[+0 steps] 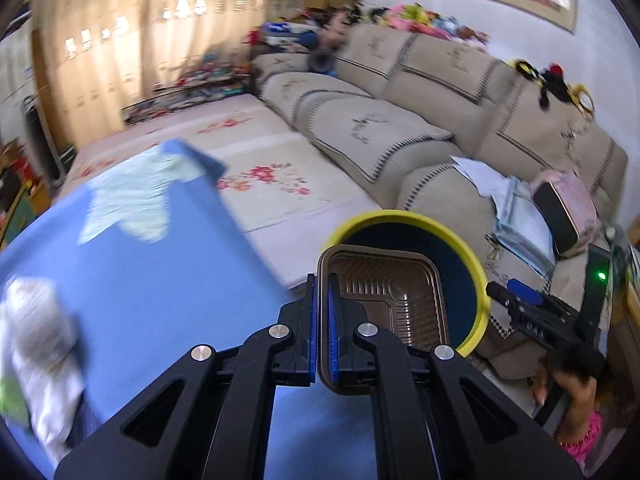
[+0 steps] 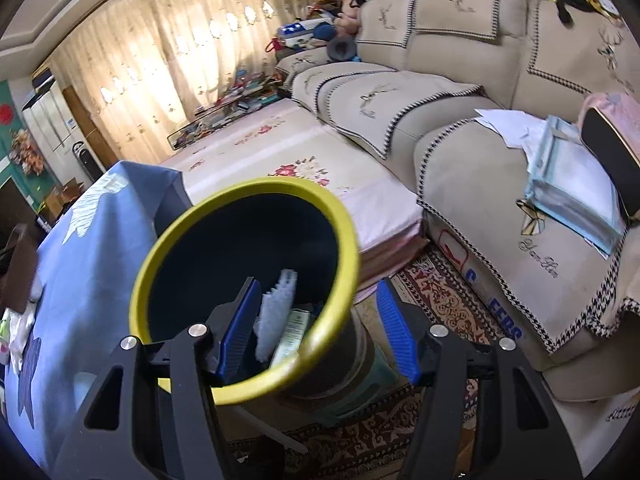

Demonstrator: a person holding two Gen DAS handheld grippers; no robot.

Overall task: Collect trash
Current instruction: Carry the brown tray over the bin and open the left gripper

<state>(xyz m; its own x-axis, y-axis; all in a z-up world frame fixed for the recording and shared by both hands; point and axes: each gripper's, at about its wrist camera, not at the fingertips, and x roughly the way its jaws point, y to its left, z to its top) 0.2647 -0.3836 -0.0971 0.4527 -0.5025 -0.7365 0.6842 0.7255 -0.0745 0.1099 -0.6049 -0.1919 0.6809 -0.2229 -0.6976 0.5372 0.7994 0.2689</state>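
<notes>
My left gripper [image 1: 323, 312] is shut on the rim of a brown plastic food tray [image 1: 394, 300] and holds it over the mouth of a dark bin with a yellow rim [image 1: 404, 216]. In the right wrist view the same bin [image 2: 168, 248] is close below, with a white wrapper [image 2: 276, 312] and other trash inside. My right gripper [image 2: 316, 328] is open and empty, its left finger over the bin's inside and its right finger outside the rim. The right gripper also shows in the left wrist view [image 1: 520, 300], beside the bin. Crumpled white trash [image 1: 36, 320] lies on the blue tablecloth [image 1: 160, 288].
A beige sofa [image 2: 480, 152] with papers and a bag stands to the right. A floral mat [image 2: 288, 168] lies beyond the bin. The bin stands on a green stool [image 2: 368, 384] over a patterned rug [image 2: 444, 304]. The blue-clothed table [image 2: 80, 264] is at left.
</notes>
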